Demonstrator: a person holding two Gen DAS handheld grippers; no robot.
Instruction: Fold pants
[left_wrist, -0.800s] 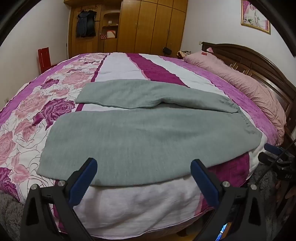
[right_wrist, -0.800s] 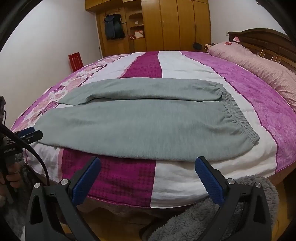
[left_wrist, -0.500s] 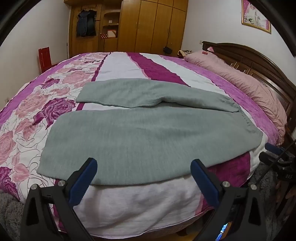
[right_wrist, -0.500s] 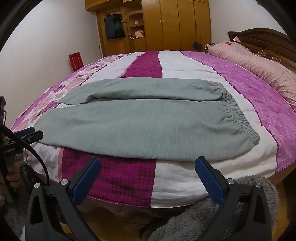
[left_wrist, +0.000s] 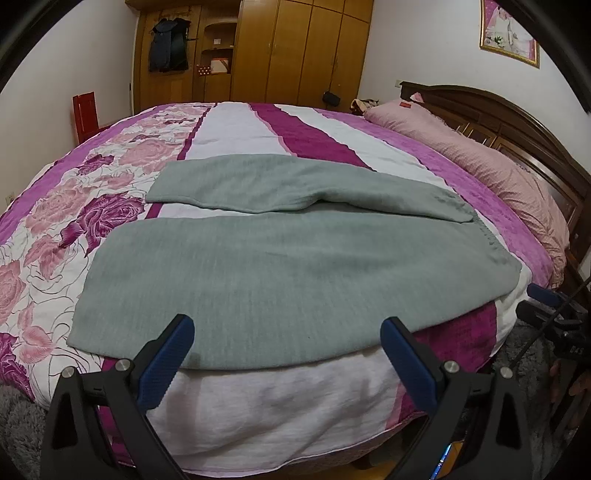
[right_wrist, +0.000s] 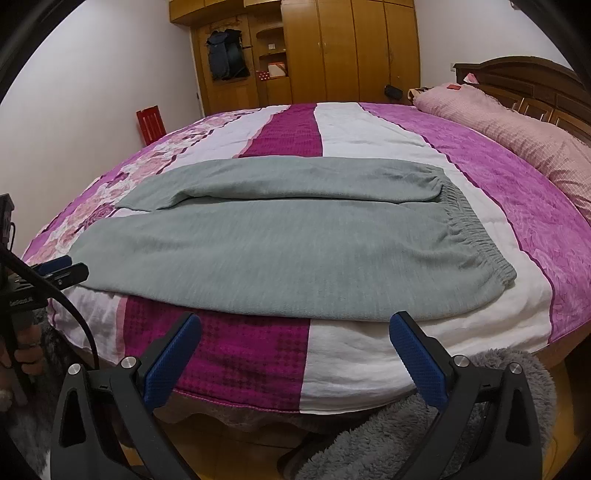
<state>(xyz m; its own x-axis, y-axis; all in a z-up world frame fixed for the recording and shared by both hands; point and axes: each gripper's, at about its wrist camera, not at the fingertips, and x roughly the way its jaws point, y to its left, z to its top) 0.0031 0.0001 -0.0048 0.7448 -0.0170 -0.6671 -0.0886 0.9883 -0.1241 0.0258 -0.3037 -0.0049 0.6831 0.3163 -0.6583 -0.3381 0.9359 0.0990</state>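
Grey pants (left_wrist: 280, 273) lie flat on the bed, legs spread apart toward the left and the elastic waistband (right_wrist: 476, 236) at the right. My left gripper (left_wrist: 288, 328) hovers wide open over the near edge of the near leg, nothing between its blue pads. My right gripper (right_wrist: 295, 321) is open too, held just short of the bed's edge below the pants' near hem (right_wrist: 280, 310). Each gripper shows at the side of the other's view: the right one (left_wrist: 546, 299) and the left one (right_wrist: 59, 271).
The bed's quilt (left_wrist: 229, 129) has pink, magenta and white stripes with roses at the left. A pink pillow (left_wrist: 480, 162) lies against the dark wooden headboard (left_wrist: 517, 122). Wooden wardrobes (right_wrist: 351, 48) line the far wall. A grey fluffy rug (right_wrist: 406, 435) covers the floor below.
Both views have barely shifted. The pants lie as before and both grippers stay open.
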